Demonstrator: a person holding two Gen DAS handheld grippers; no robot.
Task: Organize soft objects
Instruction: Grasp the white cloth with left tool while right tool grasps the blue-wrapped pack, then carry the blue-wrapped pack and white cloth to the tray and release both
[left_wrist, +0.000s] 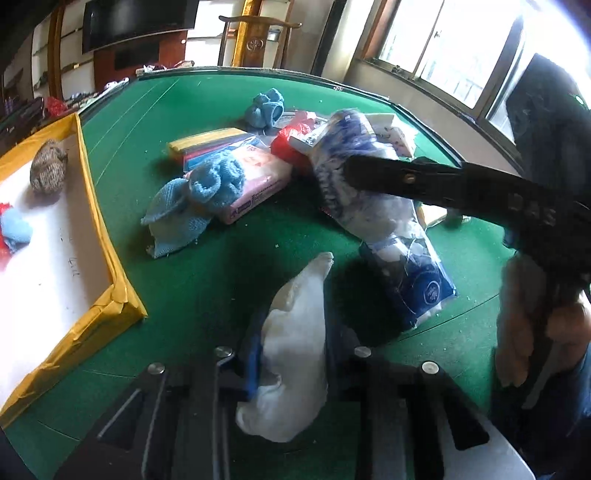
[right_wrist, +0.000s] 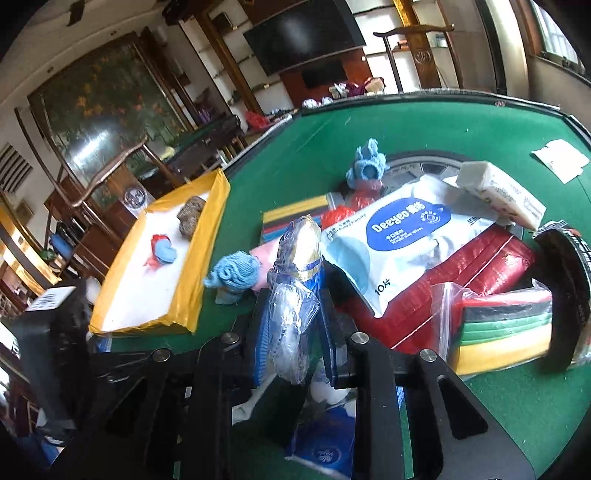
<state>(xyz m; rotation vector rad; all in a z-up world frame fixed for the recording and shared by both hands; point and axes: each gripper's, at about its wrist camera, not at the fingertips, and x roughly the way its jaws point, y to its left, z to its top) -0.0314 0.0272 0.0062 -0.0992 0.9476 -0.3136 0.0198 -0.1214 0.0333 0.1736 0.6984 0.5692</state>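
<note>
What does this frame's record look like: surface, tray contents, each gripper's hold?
surface: green felt table
tray: yellow-rimmed tray holding a brown knit ball and a small blue-and-red knit piece
left gripper: shut on a white plastic bag
right gripper: shut on a blue-and-clear cotton ball bag
pile: wet wipes pack, sponge packs, blue knit pieces

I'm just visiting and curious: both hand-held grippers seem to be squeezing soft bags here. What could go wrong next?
1. The right hand-held gripper pinches only the crinkly end of the blue-and-white plastic pack; the film might slip or tear.
2. Lifting that pack could drag the pink packet or the blue knitted piece beside it.
3. The white bag in the left hand-held gripper droops, so it may snag the yellow-edged tray.
</note>
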